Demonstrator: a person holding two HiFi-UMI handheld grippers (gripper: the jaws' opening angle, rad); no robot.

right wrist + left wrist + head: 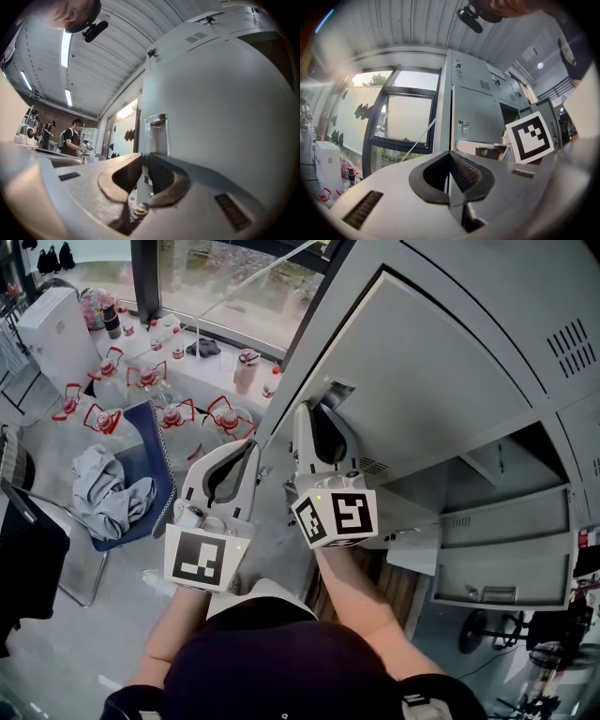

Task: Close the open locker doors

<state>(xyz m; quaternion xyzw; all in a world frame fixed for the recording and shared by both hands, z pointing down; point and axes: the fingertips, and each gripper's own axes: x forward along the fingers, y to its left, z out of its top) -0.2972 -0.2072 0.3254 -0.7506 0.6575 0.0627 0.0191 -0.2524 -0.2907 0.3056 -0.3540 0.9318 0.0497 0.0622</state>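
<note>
The right gripper [142, 172] has its jaws narrow on the free edge of the big open door [441, 371], just below the recessed handle [157, 133]. The edge fills the slim gap between the jaws, and the pads look to be pressing on it. In the head view the door stands swung out at about 1 o'clock from the person, and the gripper meets its edge near the middle of the picture. The left gripper [246, 451] hangs free at about 8 o'clock of the right one, its jaws together on nothing.

The step in hand, as I judge it, is swinging this door home toward the lockers [570, 341] at 2 to 3 o'clock.

- **Follow the arc:** the panel turns on its hinge, so the hand should travel a curve and the wrist should turn with the door, not drive straight.
- **Grip:** the hold near the handle, far from the hinge, gives the easiest swing. A thin metal edge can slide out of the pads, so the pinch should be firm and the pace slow.
- **Finish:** before the door meets its frame, the inner jaw risks being caught. It is better to let go a little early and press the door's face beside the handle until it seats flush.
- **Left gripper:** it should stay out of the door's path.

A lower door [506, 563] at 4 o'clock also stands open and is left for afterwards.
</note>
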